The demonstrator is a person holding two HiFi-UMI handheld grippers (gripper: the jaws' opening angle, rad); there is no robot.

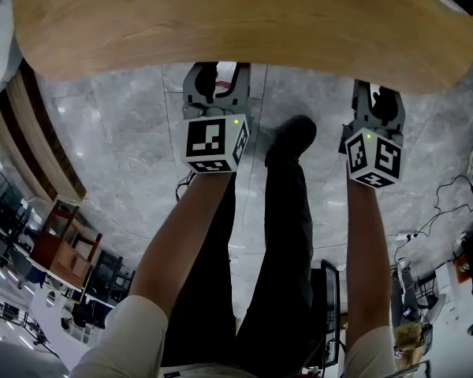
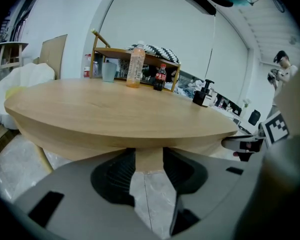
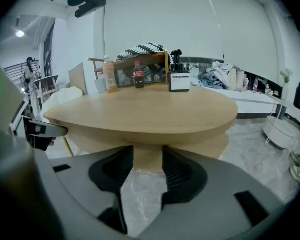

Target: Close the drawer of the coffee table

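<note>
The oval wooden coffee table point(image 1: 244, 22) fills the top of the head view, and both grippers reach up to its near edge. A second wooden layer, the drawer front point(image 2: 85, 143) point(image 3: 207, 145), runs under the tabletop point(image 2: 115, 109) point(image 3: 150, 111), set slightly back from its rim. My left gripper point(image 1: 215, 71) point(image 2: 149, 156) is open, its tips close to that front, framing a strip of wood and floor. Further right, my right gripper point(image 1: 376, 93) point(image 3: 148, 156) is also open and points at the same front. Whether the tips touch the wood I cannot tell.
On the table's far side stand an orange drink bottle point(image 2: 135, 66), a cup point(image 2: 108, 72), a cola bottle point(image 2: 160, 77), a pump dispenser point(image 3: 179, 79) and a wooden rack point(image 3: 140, 69). The person's leg and shoe point(image 1: 292, 140) stand between the grippers. Cables point(image 1: 449, 203) lie at right.
</note>
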